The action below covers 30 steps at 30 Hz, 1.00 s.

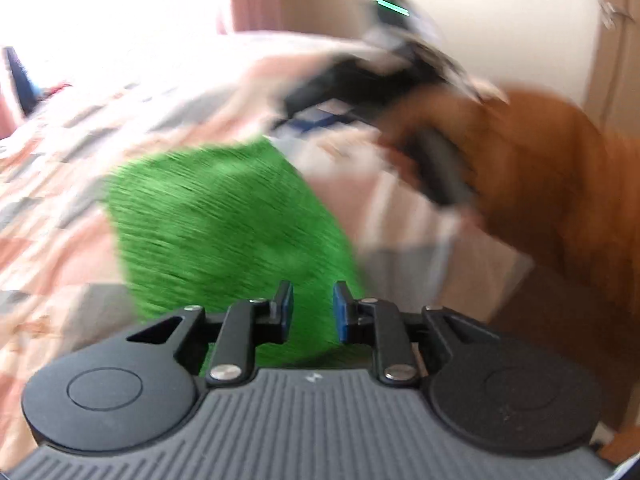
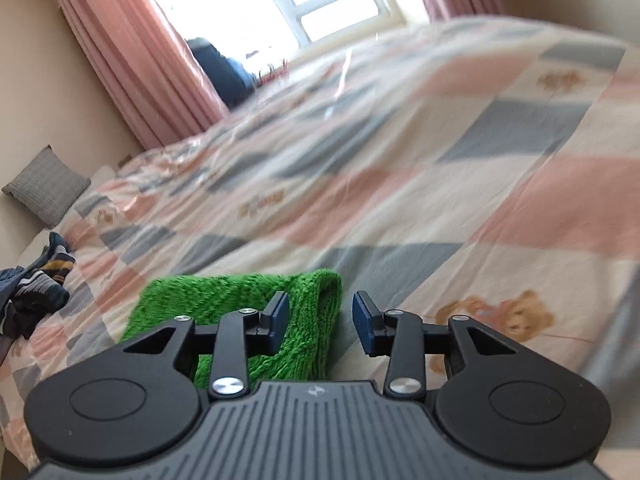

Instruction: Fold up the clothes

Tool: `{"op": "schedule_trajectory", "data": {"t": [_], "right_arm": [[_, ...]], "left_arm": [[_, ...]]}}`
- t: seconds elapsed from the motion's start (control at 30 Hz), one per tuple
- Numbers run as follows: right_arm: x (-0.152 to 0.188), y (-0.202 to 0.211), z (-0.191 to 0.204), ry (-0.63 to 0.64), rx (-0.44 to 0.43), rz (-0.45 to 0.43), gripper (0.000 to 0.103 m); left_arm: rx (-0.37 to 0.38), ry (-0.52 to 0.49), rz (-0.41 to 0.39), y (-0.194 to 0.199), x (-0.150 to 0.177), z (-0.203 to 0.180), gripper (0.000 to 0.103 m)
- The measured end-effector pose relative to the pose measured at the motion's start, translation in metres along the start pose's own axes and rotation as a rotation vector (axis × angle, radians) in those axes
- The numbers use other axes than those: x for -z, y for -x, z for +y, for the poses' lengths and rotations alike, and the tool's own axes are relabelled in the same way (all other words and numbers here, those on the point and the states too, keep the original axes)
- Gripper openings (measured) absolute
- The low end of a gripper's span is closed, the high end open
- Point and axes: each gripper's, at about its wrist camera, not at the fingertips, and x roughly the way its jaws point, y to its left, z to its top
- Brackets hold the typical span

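- Both tools, left tool (image 1: 313, 310) and right tool (image 2: 320, 322), hang spread and empty.
- My green, chunky knitted garment (image 2: 240, 300) on the patchwork bed (image 2: 400, 160) looks soft, light and floppy.
- I'd pinch its thick folded right edge.

Motion blur smears the right gripper (image 1: 292, 110) and the green knit (image 1: 224, 224); the dark clothes pile (image 2: 28, 292) is cut off at the edge.

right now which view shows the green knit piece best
The right wrist view: the green knit piece is sharp there, its knit texture and a rolled edge visible on the bedspread, partly behind the open right gripper. The left wrist view shows more of it, but motion-blurred.
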Motion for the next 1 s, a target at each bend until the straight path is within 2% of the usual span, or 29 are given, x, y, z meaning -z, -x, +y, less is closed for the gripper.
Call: {"op": "schedule_trajectory", "data": {"t": [0.1, 0.23, 0.3, 0.37, 0.4, 0.53, 0.6, 0.67, 0.7, 0.73, 0.8, 0.93, 1.0], "right_arm": [[0.019, 0.036, 0.009, 0.016, -0.048, -0.048, 0.040], [0.070, 0.062, 0.033, 0.076, -0.127, -0.002, 0.035], [0.098, 0.061, 0.044, 0.127, -0.106, 0.053, 0.035], [0.125, 0.044, 0.045, 0.176, -0.040, 0.142, 0.031], [0.132, 0.042, 0.044, 0.182, -0.032, 0.137, 0.029], [0.107, 0.041, 0.048, 0.191, -0.050, 0.211, 0.029], [0.089, 0.052, 0.049, 0.190, -0.072, 0.177, 0.031], [0.071, 0.058, 0.049, 0.188, -0.078, 0.107, 0.032], [0.063, 0.058, 0.049, 0.184, -0.076, 0.073, 0.032], [0.056, 0.056, 0.050, 0.183, -0.073, 0.048, 0.032], [0.047, 0.044, 0.051, 0.190, -0.071, 0.028, 0.032], [0.044, 0.018, 0.056, 0.227, -0.061, 0.034, 0.032], [0.047, 0.005, 0.056, 0.245, -0.046, 0.053, 0.032]], "left_arm": [[-0.043, 0.028, -0.021, 0.002, -0.005, 0.021, 0.018], [-0.045, 0.058, 0.011, -0.012, 0.003, 0.043, 0.018], [-0.054, 0.067, 0.059, -0.029, 0.016, 0.051, 0.017], [-0.050, 0.089, 0.114, -0.050, 0.033, 0.060, 0.017], [-0.043, 0.096, 0.114, -0.051, 0.037, 0.063, 0.017], [-0.017, 0.082, 0.070, -0.032, 0.024, 0.070, 0.016], [-0.023, 0.086, 0.011, -0.025, 0.011, 0.079, 0.017], [-0.047, 0.085, -0.041, -0.021, -0.002, 0.088, 0.029], [-0.067, 0.071, -0.054, -0.024, -0.009, 0.090, 0.039], [-0.088, 0.048, -0.056, -0.029, -0.016, 0.091, 0.040], [-0.108, 0.021, -0.060, -0.042, -0.026, 0.091, 0.039], [-0.059, 0.026, -0.036, -0.071, -0.029, 0.096, 0.037], [-0.062, 0.022, -0.008, -0.087, -0.021, 0.100, 0.029]]}}
